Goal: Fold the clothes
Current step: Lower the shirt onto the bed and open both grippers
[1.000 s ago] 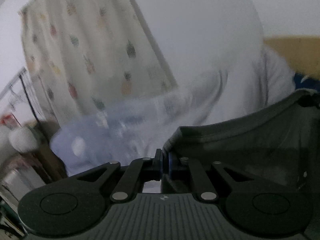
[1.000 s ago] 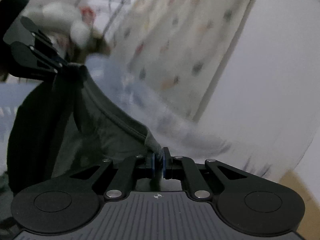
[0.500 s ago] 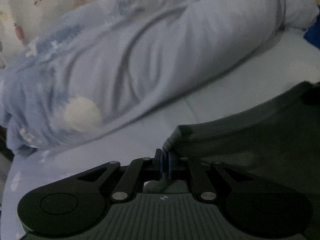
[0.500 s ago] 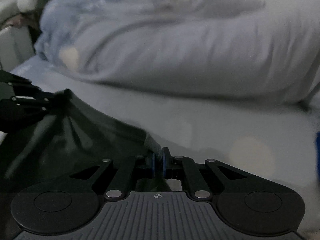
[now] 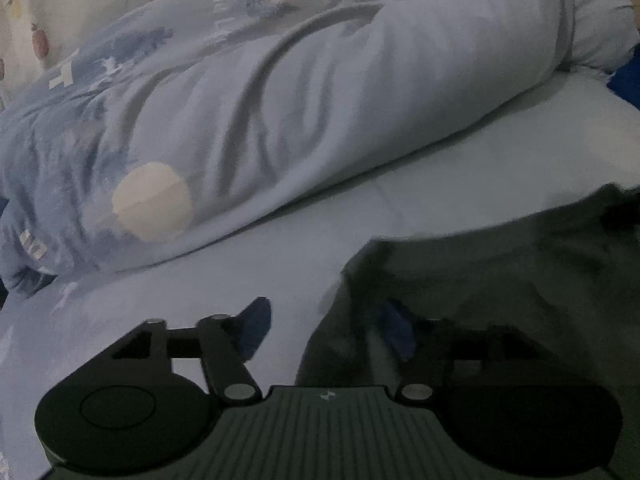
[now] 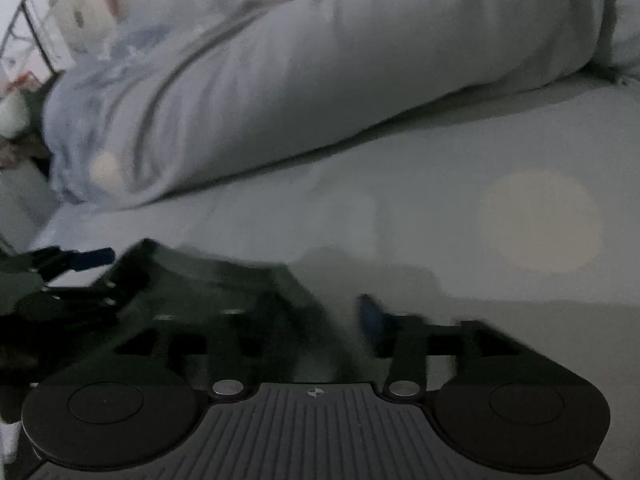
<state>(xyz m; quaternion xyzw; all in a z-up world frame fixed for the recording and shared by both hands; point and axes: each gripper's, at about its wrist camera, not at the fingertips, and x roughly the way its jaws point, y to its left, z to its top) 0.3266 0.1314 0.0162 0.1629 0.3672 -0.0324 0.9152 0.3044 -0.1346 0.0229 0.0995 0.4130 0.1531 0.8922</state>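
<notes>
A dark grey garment [image 5: 500,280] lies on the pale blue bed sheet [image 5: 260,272]. My left gripper [image 5: 324,328] is open, its blue pads apart, and the garment's left corner rests loose between them. In the right wrist view the same garment [image 6: 208,280] lies low at the left. My right gripper [image 6: 320,320] is open over the garment's right corner; its left finger is hidden against the dark cloth. The left gripper [image 6: 72,276] shows at the left edge of the right wrist view.
A bulky pale blue duvet [image 5: 320,100] is heaped across the far side of the bed, also in the right wrist view [image 6: 320,60]. A patterned curtain [image 5: 48,8] hangs behind it. A metal rack [image 6: 24,32] stands at the far left.
Both grippers were shut on the garment's top corners and held it up. They swung down to the bed, and both have opened and let the garment go onto the sheet.
</notes>
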